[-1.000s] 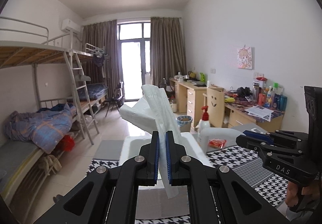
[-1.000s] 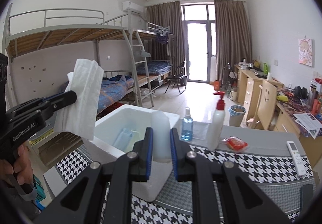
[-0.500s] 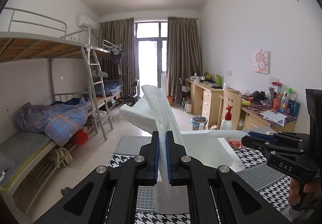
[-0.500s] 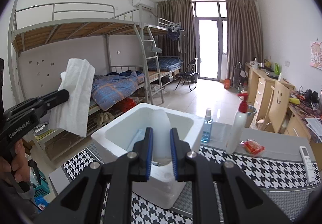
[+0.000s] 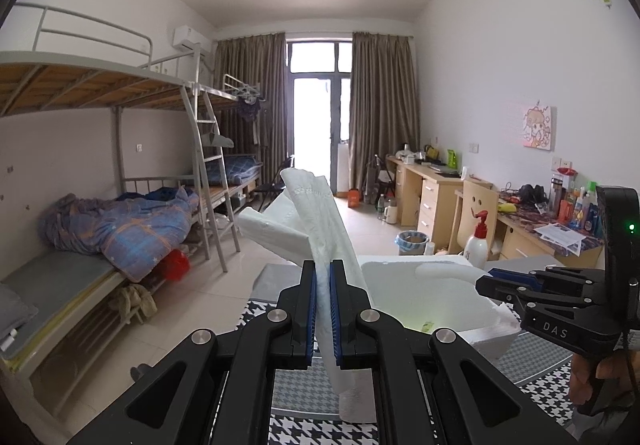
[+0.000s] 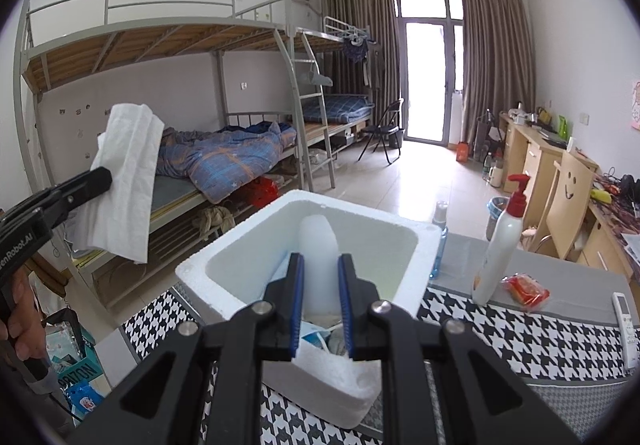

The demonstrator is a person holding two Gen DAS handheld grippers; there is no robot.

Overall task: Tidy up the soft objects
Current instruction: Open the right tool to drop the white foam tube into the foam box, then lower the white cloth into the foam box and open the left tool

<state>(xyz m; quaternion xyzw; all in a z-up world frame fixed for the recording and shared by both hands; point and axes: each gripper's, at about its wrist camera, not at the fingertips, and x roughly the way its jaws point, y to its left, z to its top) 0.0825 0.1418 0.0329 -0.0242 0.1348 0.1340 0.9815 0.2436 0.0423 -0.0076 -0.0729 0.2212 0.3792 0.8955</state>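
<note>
Above the houndstooth table [image 6: 540, 341], left gripper [image 5: 323, 309] clamped on a folded white tissue [image 5: 320, 229] rising between its pads, right gripper [image 6: 321, 305] pinching a translucent white piece [image 6: 318, 245] over the foam box [image 6: 248, 265], box now nearer and lower in the right view than a second ago.

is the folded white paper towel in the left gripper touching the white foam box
Apart. In the right wrist view the folded white paper towel hangs from the left gripper, with open floor and bunk bed between it and the white foam box.

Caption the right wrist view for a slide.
Right hand-held gripper grips the foam box's near wall; left hand-held gripper holds a folded white tissue aloft.
</note>
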